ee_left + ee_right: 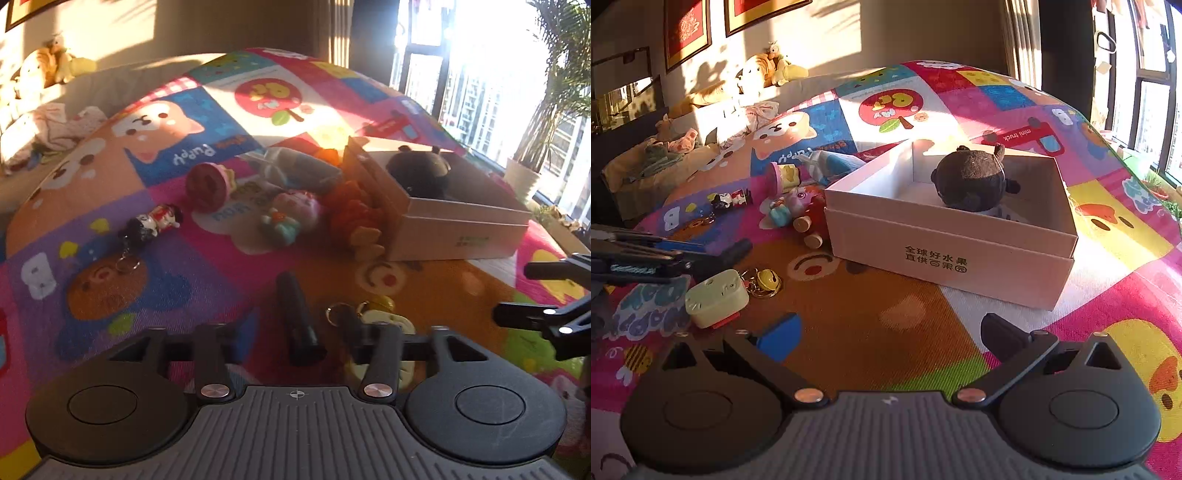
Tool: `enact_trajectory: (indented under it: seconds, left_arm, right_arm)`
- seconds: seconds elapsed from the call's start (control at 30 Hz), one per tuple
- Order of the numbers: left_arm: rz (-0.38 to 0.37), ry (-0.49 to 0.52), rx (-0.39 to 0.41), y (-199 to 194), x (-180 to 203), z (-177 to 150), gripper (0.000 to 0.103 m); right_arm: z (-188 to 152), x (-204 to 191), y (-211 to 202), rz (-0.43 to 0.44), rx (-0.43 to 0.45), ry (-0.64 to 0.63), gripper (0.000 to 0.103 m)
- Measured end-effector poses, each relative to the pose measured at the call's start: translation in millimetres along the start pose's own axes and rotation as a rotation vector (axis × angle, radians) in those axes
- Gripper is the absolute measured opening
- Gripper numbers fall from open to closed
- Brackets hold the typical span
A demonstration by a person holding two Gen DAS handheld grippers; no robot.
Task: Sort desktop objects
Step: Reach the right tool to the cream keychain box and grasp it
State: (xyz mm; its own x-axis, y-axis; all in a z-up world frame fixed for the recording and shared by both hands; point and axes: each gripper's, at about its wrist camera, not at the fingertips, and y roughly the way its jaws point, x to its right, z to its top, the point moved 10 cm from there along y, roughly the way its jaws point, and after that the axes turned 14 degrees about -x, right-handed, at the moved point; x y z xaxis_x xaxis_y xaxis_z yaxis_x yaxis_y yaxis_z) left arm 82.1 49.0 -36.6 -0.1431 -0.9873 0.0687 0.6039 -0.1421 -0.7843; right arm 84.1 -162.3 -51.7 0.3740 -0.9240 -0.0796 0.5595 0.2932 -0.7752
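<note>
Sunlit room; a bright patchwork cartoon play mat (894, 332) carries scattered toys and an open pale cardboard box (945, 254) holding a dark round plush toy (971, 177). The pale green rounded plastic keychain case (716, 297) with a yellow bell lies near the left gripper (317, 325), whose jaws stand partly apart around it without pinching. It looks light, rigid and smooth; grip across its flat sides. The right gripper (890, 332) hovers wide open, empty.
</note>
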Motion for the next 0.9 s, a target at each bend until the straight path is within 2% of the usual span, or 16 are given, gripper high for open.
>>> enact_trajectory:
  seconds: [0.03, 0.1, 0.27, 0.4, 0.5, 0.53, 0.67, 0.73, 0.83, 0.9]
  left_arm:
    - [0.006, 0.002, 0.023, -9.4, 2.9, -2.7, 0.083]
    - [-0.028, 0.011, 0.029, -20.2, 9.6, -6.3, 0.084]
    - [-0.178, -0.016, -0.070, -13.8, 30.3, -17.5, 0.085]
    - [-0.303, -0.003, -0.113, 1.4, 75.0, -18.9, 0.089]
    - [-0.413, 0.054, -0.074, 6.9, 124.4, -4.1, 0.091]
    - [-0.427, 0.073, -0.056, 6.4, 137.5, -0.2, 0.090]
    - [-0.357, 0.141, 0.037, -0.5, 147.9, 3.3, 0.101]
    - [-0.282, 0.138, 0.057, -1.6, 135.6, -1.7, 0.102]
    - [-0.146, 0.123, 0.031, 2.4, 108.6, -12.4, 0.102]
    - [-0.099, 0.097, -0.006, 5.1, 93.6, -20.8, 0.103]
  right_arm:
    - [-1.3, 0.5, 0.8, 0.003, -0.005, 0.003, 0.103]
    - [-5.2, 3.3, 3.0, 0.008, -0.022, 0.017, 0.103]
    - [-17.4, 21.2, 5.3, 0.019, -0.069, 0.098, 0.103]
    - [-23.3, 46.1, -6.0, -0.015, -0.045, 0.172, 0.103]
    - [-24.7, 64.3, -12.7, -0.060, -0.025, 0.221, 0.103]
    - [-25.1, 69.5, -15.0, -0.072, -0.020, 0.238, 0.103]
    - [-30.4, 84.4, -24.3, -0.085, -0.005, 0.268, 0.103]
    - [-36.0, 84.8, -20.2, -0.081, -0.024, 0.261, 0.103]
    - [-39.1, 80.3, -13.1, -0.071, -0.051, 0.247, 0.103]
    - [-38.4, 79.6, -10.6, -0.070, -0.079, 0.257, 0.103]
